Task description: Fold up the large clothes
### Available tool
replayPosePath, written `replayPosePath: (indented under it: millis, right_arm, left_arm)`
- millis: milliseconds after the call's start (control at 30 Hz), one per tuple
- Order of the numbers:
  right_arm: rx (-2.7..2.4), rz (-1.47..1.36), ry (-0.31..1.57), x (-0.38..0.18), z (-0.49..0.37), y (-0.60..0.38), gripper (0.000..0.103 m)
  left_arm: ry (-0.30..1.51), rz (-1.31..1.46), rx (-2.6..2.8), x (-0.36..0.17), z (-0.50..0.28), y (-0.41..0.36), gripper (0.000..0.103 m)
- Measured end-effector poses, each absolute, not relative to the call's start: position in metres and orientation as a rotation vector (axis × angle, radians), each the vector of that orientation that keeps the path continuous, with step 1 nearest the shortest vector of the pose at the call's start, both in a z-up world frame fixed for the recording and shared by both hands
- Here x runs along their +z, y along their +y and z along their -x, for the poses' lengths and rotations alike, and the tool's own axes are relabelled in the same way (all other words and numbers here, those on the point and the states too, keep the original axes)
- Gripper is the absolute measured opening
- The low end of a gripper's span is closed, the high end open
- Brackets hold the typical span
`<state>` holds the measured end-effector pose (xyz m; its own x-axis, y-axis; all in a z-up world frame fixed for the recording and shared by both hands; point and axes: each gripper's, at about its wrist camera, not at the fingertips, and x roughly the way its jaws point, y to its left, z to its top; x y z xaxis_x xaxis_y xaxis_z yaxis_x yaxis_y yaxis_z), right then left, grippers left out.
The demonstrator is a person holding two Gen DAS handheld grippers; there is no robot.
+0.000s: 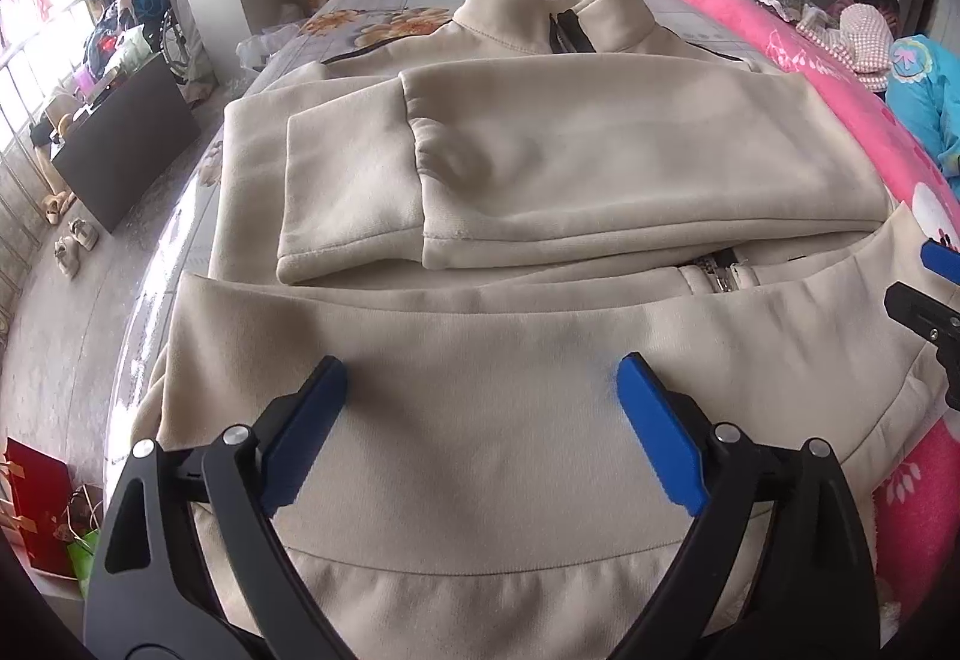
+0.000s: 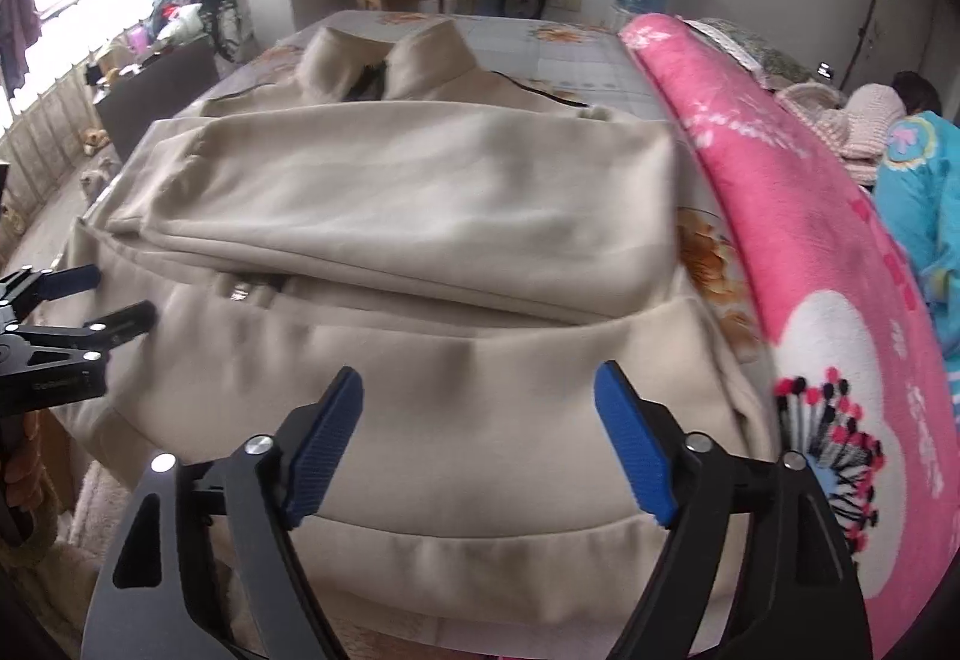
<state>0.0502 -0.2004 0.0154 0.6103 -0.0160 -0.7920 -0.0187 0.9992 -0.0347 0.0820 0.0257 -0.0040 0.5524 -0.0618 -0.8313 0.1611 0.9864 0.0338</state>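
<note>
A beige zip jacket lies on the bed with its collar at the far end. Both sleeves are folded across the chest. The hem lies nearest me. My left gripper is open and empty just above the hem's left half. My right gripper is open and empty above the hem's right half of the jacket. The right gripper also shows at the right edge of the left wrist view, and the left gripper at the left edge of the right wrist view.
A rolled pink blanket runs along the bed's right side. A person in blue lies beyond it. The floral bedsheet shows past the collar. A dark cabinet and shoes stand on the floor to the left.
</note>
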Motion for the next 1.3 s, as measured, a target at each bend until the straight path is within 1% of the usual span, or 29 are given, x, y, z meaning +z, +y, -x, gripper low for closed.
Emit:
replayPosePath:
  millis: [67, 100, 133, 167, 267, 1067, 1300]
  right_arm:
    - [-0.021, 0.030, 0.951, 0.007, -0.052, -0.208, 0.083]
    - [-0.044, 0.027, 0.994, -0.004, -0.055, -0.212, 0.087]
    - [-0.046, 0.019, 1.009, -0.009, -0.055, -0.215, 0.088]
    - [-0.047, -0.003, 0.992, -0.009, -0.053, -0.218, 0.091]
    - [-0.026, -0.011, 1.014, -0.011, -0.055, -0.220, 0.097]
    - [-0.039, -0.010, 1.047, -0.011, -0.059, -0.216, 0.097]
    - [-0.077, 0.027, 1.051, -0.007, -0.060, -0.209, 0.097]
  left_arm:
    - [0.980, -0.110, -0.132, -0.004, -0.082, 0.025, 0.091]
    - [0.983, -0.112, -0.131, -0.005, -0.082, 0.024, 0.092]
    - [0.986, -0.113, -0.130, -0.005, -0.083, 0.023, 0.093]
    - [0.989, -0.113, -0.129, -0.005, -0.083, 0.023, 0.093]
    - [0.995, -0.114, -0.128, -0.005, -0.084, 0.022, 0.095]
    - [1.008, -0.110, -0.116, -0.005, -0.086, 0.022, 0.095]
    - [0.995, -0.111, -0.114, -0.005, -0.084, 0.022, 0.095]
